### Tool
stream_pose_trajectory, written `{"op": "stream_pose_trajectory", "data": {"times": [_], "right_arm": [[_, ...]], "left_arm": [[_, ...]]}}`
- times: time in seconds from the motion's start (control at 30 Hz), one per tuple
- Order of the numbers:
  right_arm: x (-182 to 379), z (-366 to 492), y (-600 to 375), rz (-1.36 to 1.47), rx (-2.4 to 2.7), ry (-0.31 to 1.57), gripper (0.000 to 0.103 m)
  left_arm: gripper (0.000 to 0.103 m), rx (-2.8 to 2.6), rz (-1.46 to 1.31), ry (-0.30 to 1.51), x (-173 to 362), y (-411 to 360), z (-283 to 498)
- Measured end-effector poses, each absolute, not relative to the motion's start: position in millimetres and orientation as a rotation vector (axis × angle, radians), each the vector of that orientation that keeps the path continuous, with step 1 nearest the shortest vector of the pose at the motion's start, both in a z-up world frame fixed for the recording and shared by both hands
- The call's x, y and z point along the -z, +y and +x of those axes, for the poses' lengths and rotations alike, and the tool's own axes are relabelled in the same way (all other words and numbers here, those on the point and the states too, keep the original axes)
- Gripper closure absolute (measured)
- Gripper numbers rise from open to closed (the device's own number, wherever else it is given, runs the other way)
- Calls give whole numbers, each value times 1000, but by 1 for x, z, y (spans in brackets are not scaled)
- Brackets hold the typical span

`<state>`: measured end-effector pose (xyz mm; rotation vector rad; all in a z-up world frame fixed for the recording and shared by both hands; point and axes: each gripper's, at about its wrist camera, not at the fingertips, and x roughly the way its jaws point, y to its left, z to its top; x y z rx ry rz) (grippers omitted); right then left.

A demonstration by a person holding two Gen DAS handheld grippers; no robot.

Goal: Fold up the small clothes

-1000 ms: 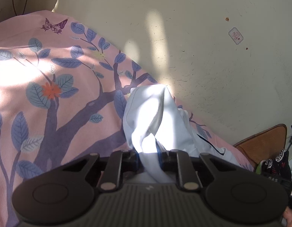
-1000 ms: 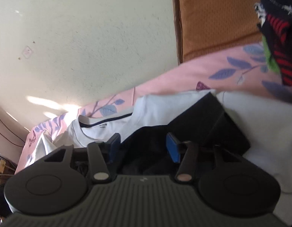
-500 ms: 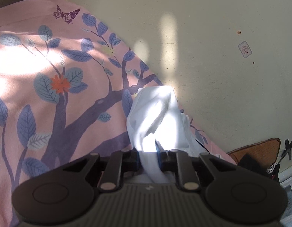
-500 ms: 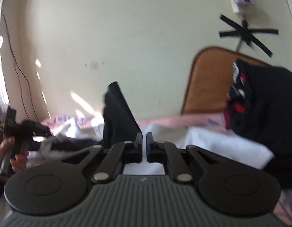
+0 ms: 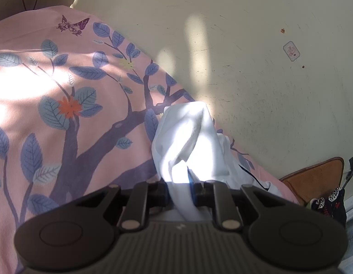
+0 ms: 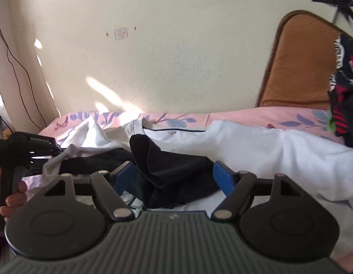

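Left wrist view: the left tool (image 5: pixel 180 194) is clamped on a white garment (image 5: pixel 194 141) bunched just ahead; it should be kept taut. Open bedsheet (image 5: pixel 62 118) lies leftward, the wall (image 5: pixel 267 80) rightward.

Right wrist view: the right tool (image 6: pixel 174 175) is opening, a black cloth (image 6: pixel 167 171) between its pads, seemingly released. Room is limited by a headboard (image 6: pixel 297 64) to the right.

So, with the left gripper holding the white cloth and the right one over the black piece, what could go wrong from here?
1. The right gripper is opening, and the black garment between its blue pads lies crumpled, so its fold may be lost.
2. The left gripper pinches only a bunched part of the white cloth; pulling could drag or wrinkle it.
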<state>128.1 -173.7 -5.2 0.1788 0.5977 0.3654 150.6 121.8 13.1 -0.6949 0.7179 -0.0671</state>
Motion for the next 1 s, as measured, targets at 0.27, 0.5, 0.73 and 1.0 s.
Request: {"op": "stream_pose_trajectory", "data": {"times": [0.27, 0.5, 0.73, 1.0], "right_arm": [[-20, 80, -242, 262, -179, 338, 92], [4, 31, -321, 367, -18, 471, 69], [0, -34, -380, 600, 101, 403, 65], [26, -31, -413, 843, 292, 406, 63]], "left_arm": [[88, 64, -664, 720, -13, 119, 152], [85, 42, -599, 717, -17, 113, 148], [74, -60, -633, 615, -44, 128, 125], [62, 100, -608, 529, -61, 111, 117]]}}
